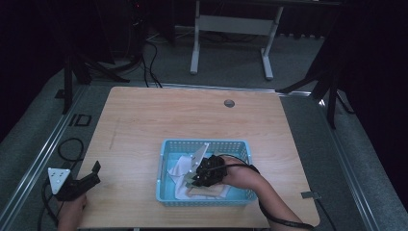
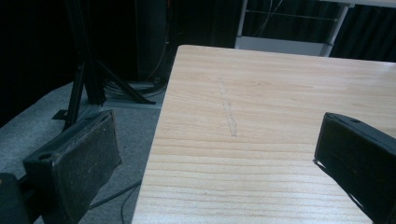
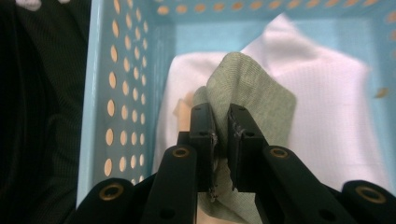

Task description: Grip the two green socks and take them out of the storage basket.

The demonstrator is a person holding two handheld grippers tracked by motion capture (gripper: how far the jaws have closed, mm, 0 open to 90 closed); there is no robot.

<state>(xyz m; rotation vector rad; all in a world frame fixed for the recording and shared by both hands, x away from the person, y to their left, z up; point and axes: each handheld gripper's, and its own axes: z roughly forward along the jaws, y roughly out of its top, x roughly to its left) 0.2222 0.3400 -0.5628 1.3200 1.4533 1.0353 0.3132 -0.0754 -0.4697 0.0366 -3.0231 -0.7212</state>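
while right gripper (image 3: 222, 122) pinches green cloth (image 3: 252, 88) inside blue basket (image 1: 168, 144), left gripper (image 1: 94, 174) hangs wide apart, nothing in it, over wood table (image 1: 144, 120) edge; dark room, grey floor (image 2: 42, 116).

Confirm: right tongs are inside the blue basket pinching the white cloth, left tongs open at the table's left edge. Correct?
Not quite. The right tongs are pinching the grey-green cloth, not the white cloth, which lies under it; the right gripper view shows this. The rest holds: the right tongs are inside the blue basket, and the left tongs are open at the table's left edge.
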